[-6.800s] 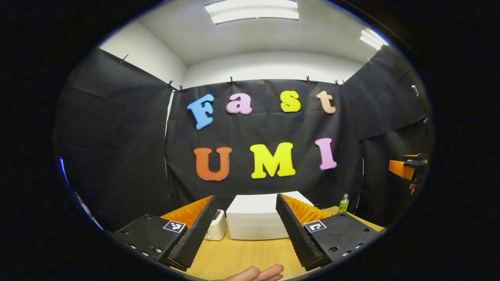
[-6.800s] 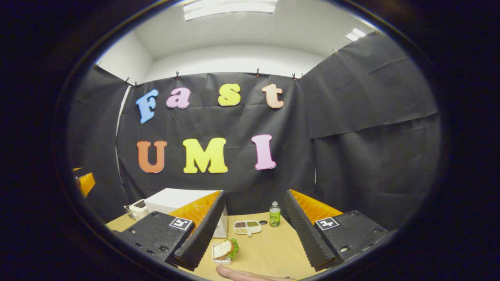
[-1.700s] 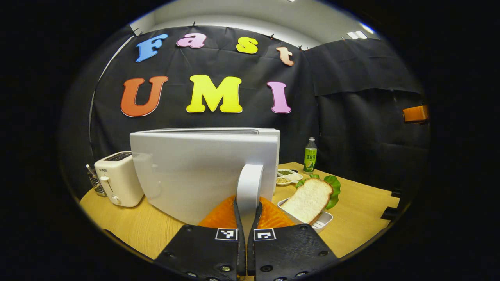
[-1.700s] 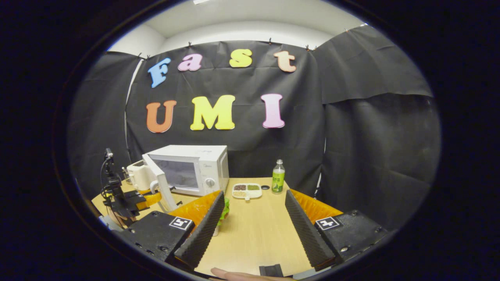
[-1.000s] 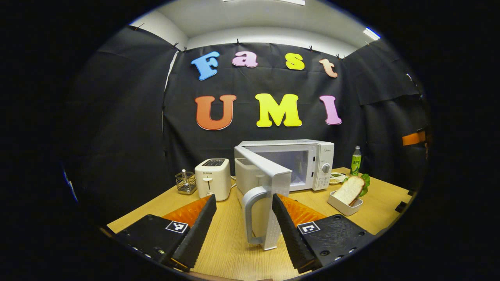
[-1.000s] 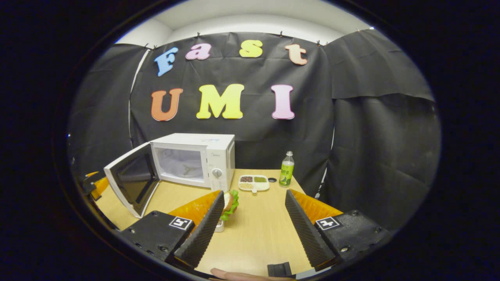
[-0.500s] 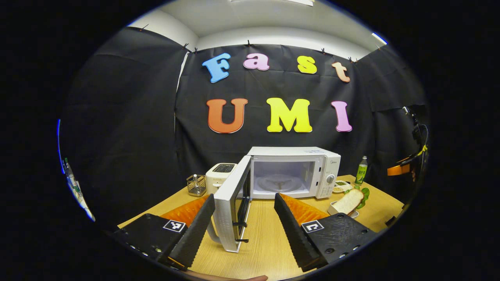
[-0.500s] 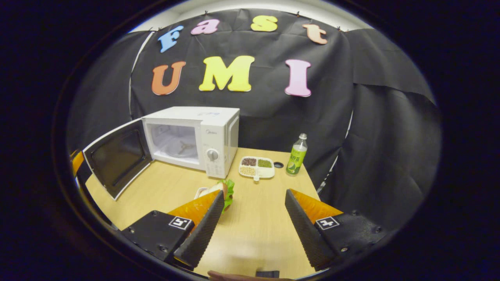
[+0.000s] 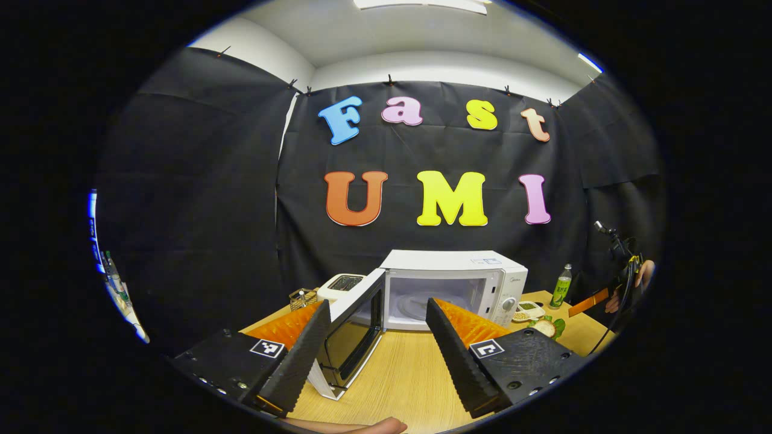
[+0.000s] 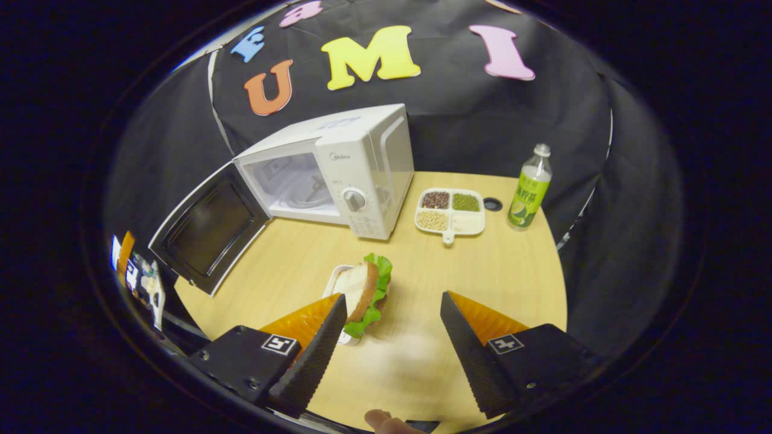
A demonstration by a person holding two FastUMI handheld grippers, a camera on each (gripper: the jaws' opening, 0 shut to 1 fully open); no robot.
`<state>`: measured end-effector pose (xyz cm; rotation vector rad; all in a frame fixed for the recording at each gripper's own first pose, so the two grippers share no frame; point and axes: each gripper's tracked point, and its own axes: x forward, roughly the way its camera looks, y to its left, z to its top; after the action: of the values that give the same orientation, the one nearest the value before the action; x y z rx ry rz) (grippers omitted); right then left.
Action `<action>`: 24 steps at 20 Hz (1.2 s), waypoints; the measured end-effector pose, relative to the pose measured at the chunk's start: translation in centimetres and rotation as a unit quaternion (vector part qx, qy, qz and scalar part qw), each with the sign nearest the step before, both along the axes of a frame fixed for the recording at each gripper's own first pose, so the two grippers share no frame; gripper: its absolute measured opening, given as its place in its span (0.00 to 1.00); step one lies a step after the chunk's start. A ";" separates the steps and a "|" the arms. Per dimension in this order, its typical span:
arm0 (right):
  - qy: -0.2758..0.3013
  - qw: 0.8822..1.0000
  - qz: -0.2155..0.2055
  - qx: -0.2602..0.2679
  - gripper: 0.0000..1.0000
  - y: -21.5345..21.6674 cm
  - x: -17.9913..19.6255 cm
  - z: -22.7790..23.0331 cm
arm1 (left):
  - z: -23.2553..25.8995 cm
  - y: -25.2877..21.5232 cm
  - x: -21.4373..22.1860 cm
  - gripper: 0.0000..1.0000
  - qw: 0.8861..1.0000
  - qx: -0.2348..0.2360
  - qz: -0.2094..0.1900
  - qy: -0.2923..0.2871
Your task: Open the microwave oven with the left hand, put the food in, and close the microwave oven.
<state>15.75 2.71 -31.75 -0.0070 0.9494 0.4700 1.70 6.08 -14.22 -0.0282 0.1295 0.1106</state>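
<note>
The wooden surface (image 10: 500,271) carries the white microwave oven (image 10: 356,163), its door (image 10: 208,235) swung wide to the left and the cavity bare. Just in front of it sits the small white tray (image 10: 335,283) with the sandwich (image 10: 365,289), bread and lettuce standing on edge. The right gripper (image 10: 392,328) hovers above it, fingers wide; the left gripper (image 9: 377,340) is wide too, holding nothing. The sandwich looks soft and loose, so the stiff tray rim seems the safer hold.

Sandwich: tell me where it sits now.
In the right gripper view, the sandwich sits in a white tray on the table, before the open microwave.
</note>
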 end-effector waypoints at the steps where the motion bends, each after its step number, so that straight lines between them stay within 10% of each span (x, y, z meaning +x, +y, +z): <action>1: 0.021 1.000 0.004 0.007 0.89 0.2 0.4 -1.0 | 0.7 -0.4 0.2 0.95 1.000 0.010 0.002 -0.006; 10: 0.167 0.974 0.004 0.156 0.70 2.9 1.2 -4.4 | 1.9 -2.7 1.1 0.96 0.999 0.026 0.015 -0.029; 20: 0.251 0.940 0.004 0.232 0.81 6.1 0.7 -6.7 | 2.0 -2.1 0.3 0.96 0.999 0.015 0.014 -0.035; 23: 0.238 0.943 -0.014 0.231 0.29 5.3 0.5 -6.0 | 2.7 -1.3 0.1 0.96 0.999 0.031 0.021 -0.036; 24: 0.223 0.949 -0.007 0.224 0.27 4.9 0.2 -5.2 | 3.3 -1.0 0.1 0.96 0.998 0.032 0.023 -0.039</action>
<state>15.98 7.63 -36.99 0.5366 1.2633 0.6832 1.78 5.08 -10.96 0.0289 0.0470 0.1597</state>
